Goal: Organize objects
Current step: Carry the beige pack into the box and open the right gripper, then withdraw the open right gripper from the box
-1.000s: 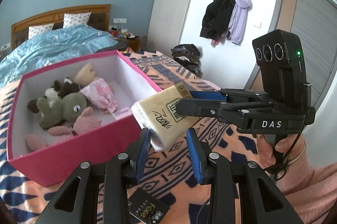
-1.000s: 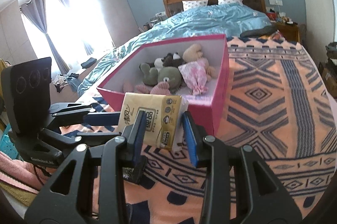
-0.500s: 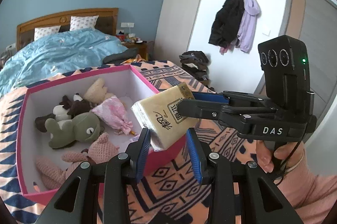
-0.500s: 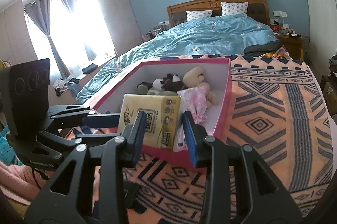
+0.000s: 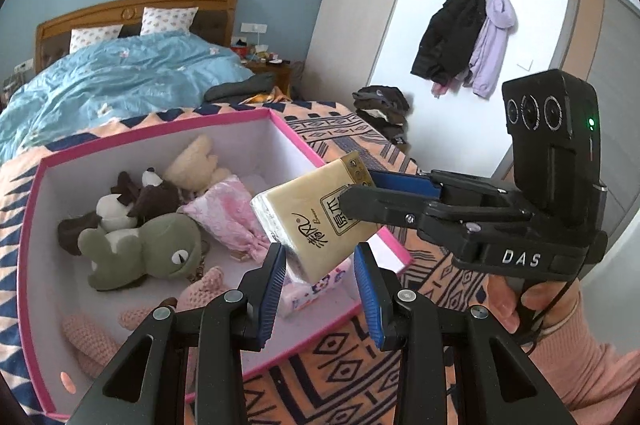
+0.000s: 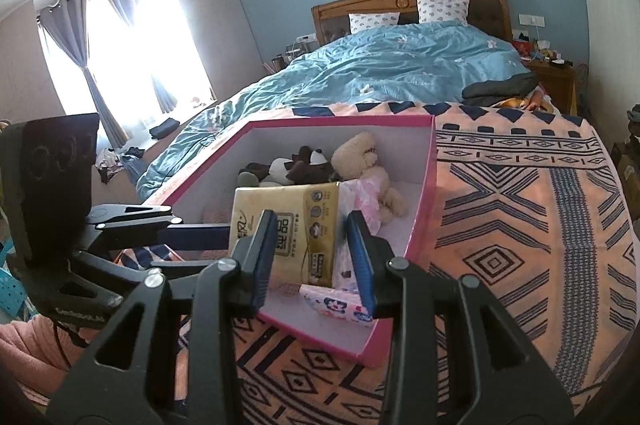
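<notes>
A yellow tissue pack [image 5: 308, 221] hangs in the air over the near right corner of the pink box [image 5: 34, 185]. Both grippers are shut on it: my left gripper [image 5: 320, 271] clamps its lower end, my right gripper [image 5: 362, 189] clamps its upper end from the right. In the right wrist view the pack [image 6: 296, 221] sits between the right gripper's fingers [image 6: 312, 253], above the box [image 6: 428, 193]. The box holds a green frog plush [image 5: 148, 249], a panda, a beige bear, a pink pouch [image 5: 230, 213] and a floral tissue pack [image 6: 344, 305].
The box stands on a patterned orange and navy blanket [image 6: 520, 225] at the foot of a bed with a blue duvet [image 6: 400, 73]. Coats [image 5: 464, 37] hang on the white wall, folded clothes lie below them. A nightstand stands by the headboard.
Both grippers have carried the yellow tissue pack up and forward, from in front of the box's near wall to over its near corner. The grip on it looks unchanged.
</notes>
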`<state>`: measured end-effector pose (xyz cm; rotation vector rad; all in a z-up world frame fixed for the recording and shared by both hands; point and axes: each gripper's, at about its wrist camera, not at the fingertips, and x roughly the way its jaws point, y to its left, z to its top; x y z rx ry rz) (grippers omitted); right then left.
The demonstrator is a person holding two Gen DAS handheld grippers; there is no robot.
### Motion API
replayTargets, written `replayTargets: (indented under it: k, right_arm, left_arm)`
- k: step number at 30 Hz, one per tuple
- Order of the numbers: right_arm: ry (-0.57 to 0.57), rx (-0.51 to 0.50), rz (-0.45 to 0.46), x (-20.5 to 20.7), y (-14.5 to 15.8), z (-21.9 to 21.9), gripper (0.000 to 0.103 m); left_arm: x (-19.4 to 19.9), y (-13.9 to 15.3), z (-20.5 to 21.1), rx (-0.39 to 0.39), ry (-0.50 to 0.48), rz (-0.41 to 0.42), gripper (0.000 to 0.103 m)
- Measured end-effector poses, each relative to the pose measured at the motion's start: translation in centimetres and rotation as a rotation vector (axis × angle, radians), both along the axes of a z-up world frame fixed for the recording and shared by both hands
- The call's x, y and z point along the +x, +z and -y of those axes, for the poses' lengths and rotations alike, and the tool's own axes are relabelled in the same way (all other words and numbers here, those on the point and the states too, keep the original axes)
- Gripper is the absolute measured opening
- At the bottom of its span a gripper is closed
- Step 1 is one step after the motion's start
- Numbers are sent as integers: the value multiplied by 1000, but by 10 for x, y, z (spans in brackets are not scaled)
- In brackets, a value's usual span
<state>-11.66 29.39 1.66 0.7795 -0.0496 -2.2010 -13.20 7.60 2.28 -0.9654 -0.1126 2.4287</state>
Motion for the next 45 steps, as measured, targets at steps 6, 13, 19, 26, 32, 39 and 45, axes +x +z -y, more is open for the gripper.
replayTargets:
  k: [6,13,19,26,32,39,45]
  right_arm:
    - [-8,23,6,-10,-5,7,39]
    - [-21,54,14,-19,-12,13,39]
    - [-68,86,-1,-24,-14,15,39]
    - [-62,73,4,-16,-13,9,39]
    - [-39,47,21,-4,-13,1,41]
    - [14,21,8,22,-7,-2,43]
    - [82,8,16,51,-10,-3,46]
  left_arm:
    - [-14,-8,-1,-28,19,27,35]
    - [-27,-18,-1,-43,42,57,35]
    - [-37,-23,-2,-65,82,83,35]
    - [-27,-24,-1,-80,95,56,38]
    - [-1,-16,5,-59,76,10,42]
    - [40,1,11,-34,45,-70,48]
    - [69,-5,14,-58,27,-71,49]
